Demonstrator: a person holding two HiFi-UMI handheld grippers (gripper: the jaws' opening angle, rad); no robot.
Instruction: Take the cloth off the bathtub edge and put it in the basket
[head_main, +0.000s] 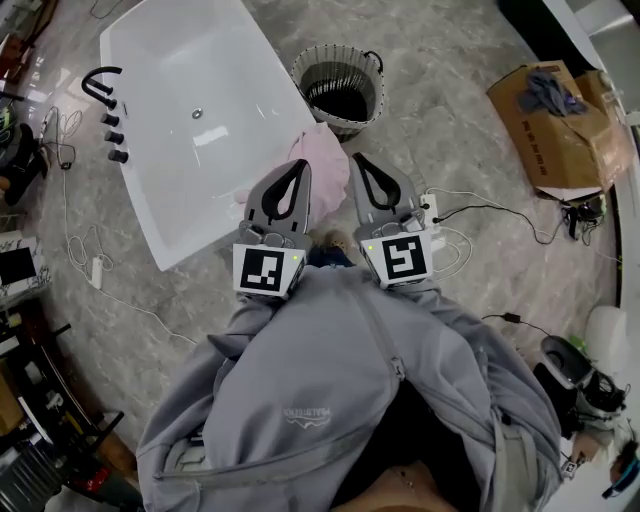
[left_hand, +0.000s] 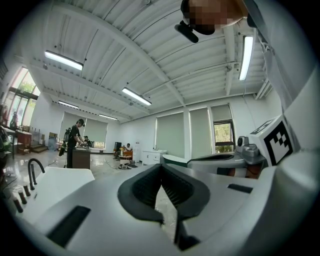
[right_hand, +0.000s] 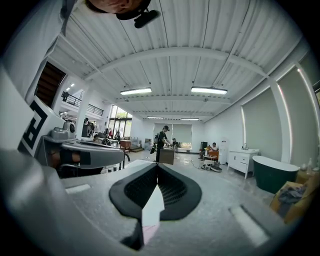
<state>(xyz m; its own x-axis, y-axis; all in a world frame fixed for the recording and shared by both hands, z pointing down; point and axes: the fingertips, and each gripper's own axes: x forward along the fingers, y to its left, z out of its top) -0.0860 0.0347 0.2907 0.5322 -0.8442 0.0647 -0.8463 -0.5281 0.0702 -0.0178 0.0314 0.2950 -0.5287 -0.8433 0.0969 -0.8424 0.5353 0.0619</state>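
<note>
A pink cloth (head_main: 326, 150) lies over the near right end of the white bathtub (head_main: 190, 110), partly hidden behind my grippers. A woven basket (head_main: 340, 85) with a dark inside stands on the floor just beyond the cloth. My left gripper (head_main: 302, 165) and right gripper (head_main: 357, 160) are held side by side above the cloth, both shut with nothing between the jaws. Both gripper views tilt up toward the room and ceiling. The left gripper (left_hand: 161, 167) looks past the tub (left_hand: 50, 182). In the right gripper view, the right gripper (right_hand: 157, 167) shows a strip of white and pink below its closed tips.
A black faucet (head_main: 100, 85) stands at the tub's far left. A cardboard box (head_main: 560, 120) holding clothes sits at the right. A power strip with cables (head_main: 440, 215) lies on the marble floor near my right gripper. A dark green tub (right_hand: 272, 172) and people show far off.
</note>
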